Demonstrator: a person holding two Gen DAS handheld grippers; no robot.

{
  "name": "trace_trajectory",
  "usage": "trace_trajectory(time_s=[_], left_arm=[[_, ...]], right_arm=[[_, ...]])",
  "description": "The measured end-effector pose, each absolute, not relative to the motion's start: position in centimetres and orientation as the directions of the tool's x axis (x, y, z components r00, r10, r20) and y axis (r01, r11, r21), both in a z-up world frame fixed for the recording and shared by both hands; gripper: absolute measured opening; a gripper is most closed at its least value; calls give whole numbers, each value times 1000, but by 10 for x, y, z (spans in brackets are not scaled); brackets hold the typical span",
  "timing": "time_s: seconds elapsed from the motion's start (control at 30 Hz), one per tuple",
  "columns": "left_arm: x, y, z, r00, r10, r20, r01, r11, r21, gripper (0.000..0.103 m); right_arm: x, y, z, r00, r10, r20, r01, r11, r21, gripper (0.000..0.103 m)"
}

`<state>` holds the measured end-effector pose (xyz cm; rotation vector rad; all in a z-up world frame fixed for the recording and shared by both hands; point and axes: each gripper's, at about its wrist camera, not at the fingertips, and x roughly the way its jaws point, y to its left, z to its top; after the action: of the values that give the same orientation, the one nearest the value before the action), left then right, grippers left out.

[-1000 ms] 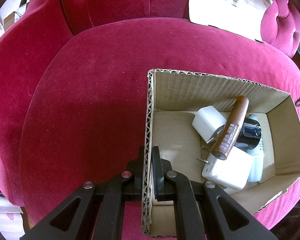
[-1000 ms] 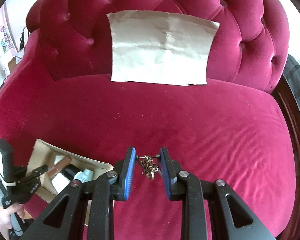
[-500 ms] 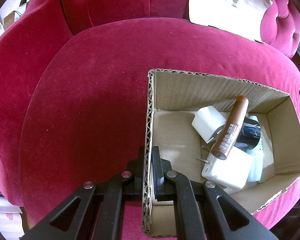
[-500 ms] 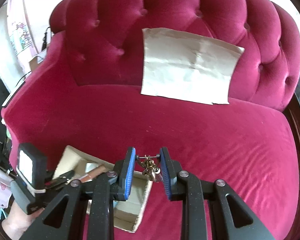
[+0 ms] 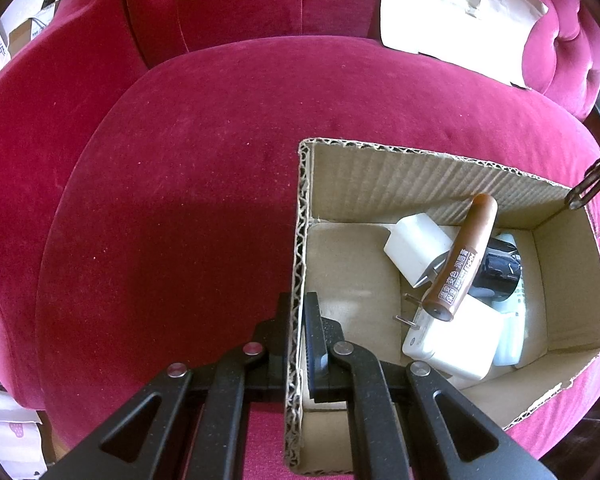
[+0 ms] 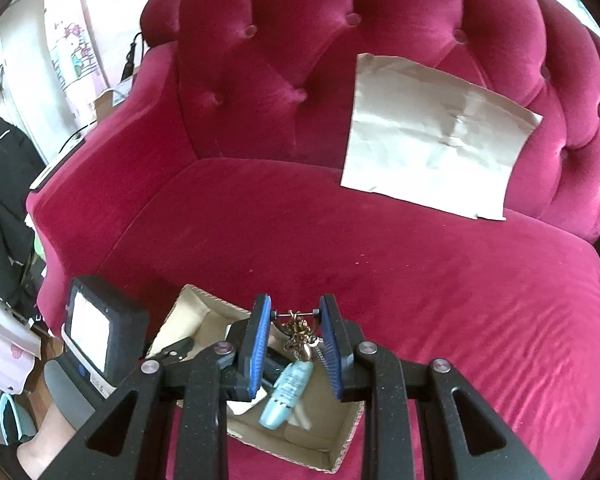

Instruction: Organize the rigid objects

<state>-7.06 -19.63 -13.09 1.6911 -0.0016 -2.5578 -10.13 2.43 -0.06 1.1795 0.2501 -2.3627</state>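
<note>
Meanwhile, both claws worked at the cardboard box (image 5: 420,172) on the red velvet sofa (image 5: 180,200).

Nearest, the left claw (image 5: 297,320) pinched the box's side wall; the right claw (image 6: 296,328) pinched a brass keychain (image 6: 298,334) above the box, over a pale blue bottle (image 6: 286,394). Inside lay white chargers (image 5: 452,336) and a brown lip-balm tube (image 5: 462,258). Beyond, paper (image 6: 436,132) leaned against the backrest.

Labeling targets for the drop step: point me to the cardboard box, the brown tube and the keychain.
cardboard box (image 5: 400,178): left wrist view, on the inside of its far wall.
brown tube (image 5: 462,258): left wrist view, on the printed label mid-body.
keychain (image 6: 298,332): right wrist view, on the brass cluster hanging below the bar.
</note>
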Motion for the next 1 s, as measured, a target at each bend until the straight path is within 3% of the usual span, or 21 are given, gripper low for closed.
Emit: trace_trajectory(time_s=[1.0], left_arm=[[-71,-195,-130,-391,-60,-918,58,-997,41,5]], right_arm=[[-95,-35,-70,-405,-335,-851,563,-825,57,26]])
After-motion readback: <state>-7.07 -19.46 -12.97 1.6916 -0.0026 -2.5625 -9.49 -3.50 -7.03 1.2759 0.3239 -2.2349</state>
